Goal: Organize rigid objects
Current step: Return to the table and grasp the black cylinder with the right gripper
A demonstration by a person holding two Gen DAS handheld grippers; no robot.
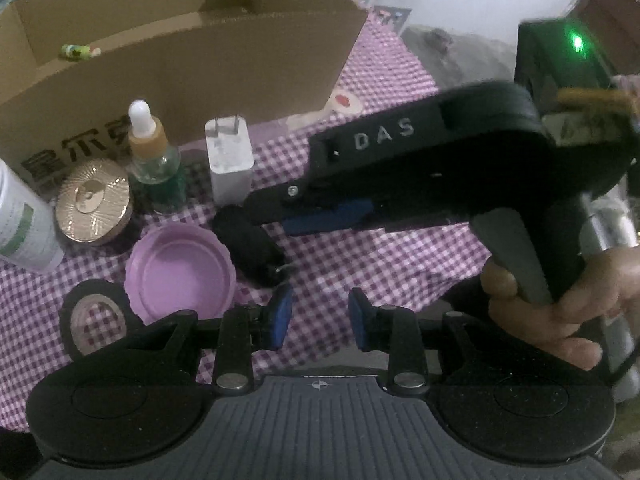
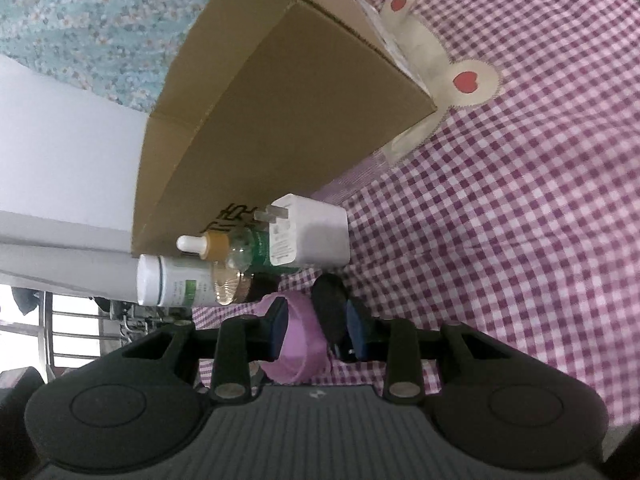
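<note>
Left wrist view: my left gripper [image 1: 320,322] has its jaws a narrow gap apart, nothing between them, only checked cloth [image 1: 360,264] below. My right gripper [image 1: 276,210] reaches in from the right edge, held by a hand [image 1: 560,304], tips at the black roller [image 1: 250,246].

Right wrist view: right gripper [image 2: 316,330] jaws partly apart. Black roller [image 2: 330,304] sits against the right pad, purple lid [image 2: 300,344] partly between the pads. I can't tell if either pad is pressing, so I call it not gripped.

Layout: all items cluster at the foot of the cardboard box [image 1: 180,60], on its front side. Left to right along that wall: white bottle [image 1: 24,220], gold jar lid [image 1: 94,202], dropper bottle [image 1: 154,160], white charger [image 1: 230,164]. Purple lid [image 1: 180,272] and a tape roll [image 1: 96,320] lie nearer me. One small green item [image 1: 78,51] is already in the box.

Handling guess:
- Roller: light, stiff, fuzzy-looking surface so decent friction, but round, so it may roll away. Take it across the middle of the barrel, square on.
- Purple lid: light plastic, shallow. Pinch the rim.
- Dropper bottle: looks like glass, so fragile and slick. Grip the body, not the rubber bulb.
- Charger: boxy, flat faces, the easiest. Avoid the prongs.

Risk: closing now could catch lid and roller together.
</note>
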